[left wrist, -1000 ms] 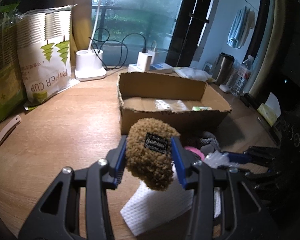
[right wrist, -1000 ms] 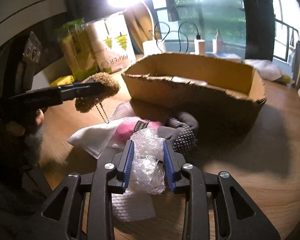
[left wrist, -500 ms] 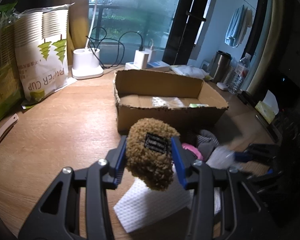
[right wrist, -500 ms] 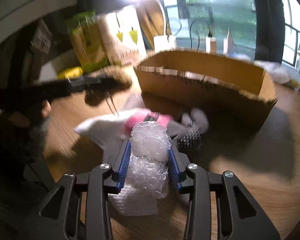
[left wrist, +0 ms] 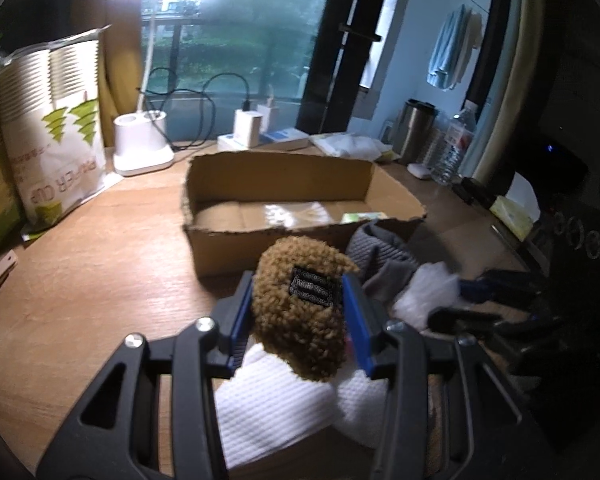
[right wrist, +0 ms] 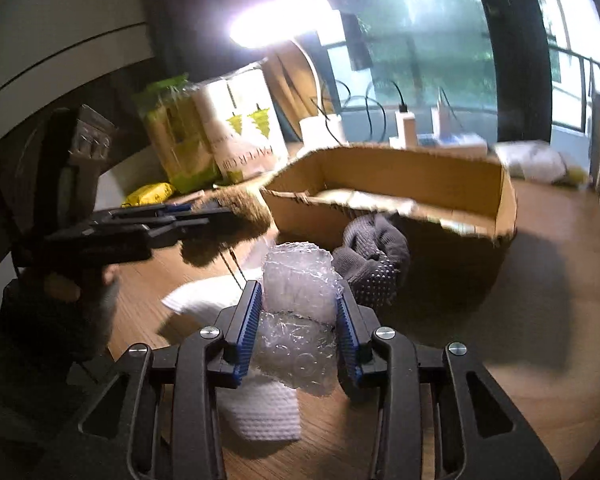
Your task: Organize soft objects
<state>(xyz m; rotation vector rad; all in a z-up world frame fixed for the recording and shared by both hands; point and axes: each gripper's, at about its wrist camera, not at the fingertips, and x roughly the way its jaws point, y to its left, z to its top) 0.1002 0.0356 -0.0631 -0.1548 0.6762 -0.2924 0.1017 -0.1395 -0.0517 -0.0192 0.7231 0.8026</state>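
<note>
Left wrist view: the left hand-held gripper point(left wrist: 298, 312) is clamped on a brown fuzzy plush point(left wrist: 300, 308), its blue pads pressing both sides; a dark woven label faces the camera. The plush hangs above a white waffle-textured cloth point(left wrist: 268, 408) lying on the wooden table point(left wrist: 92, 264). Just beyond stands an open cardboard box point(left wrist: 284, 184), and a grey knitted glove point(left wrist: 380, 248) lies against the box's near wall. At the right edge the right hand-held gripper point(left wrist: 452, 296) holds a clear crumpled wad. A bag of paper cups point(left wrist: 56, 132) and a lit desk lamp point(left wrist: 144, 144) stand farther back.

Right wrist view: the right hand-held gripper point(right wrist: 298, 320) is closed on a roll of bubble wrap point(right wrist: 300, 304), held off the table above the white cloth point(right wrist: 260, 404). The grey glove point(right wrist: 374, 256) (with dotted grip palm) rests touching the cardboard box point(right wrist: 400, 184). To the left, the left hand-held gripper point(right wrist: 216, 218) carries the brown plush point(right wrist: 248, 210), blurred, near the box's corner.
</note>
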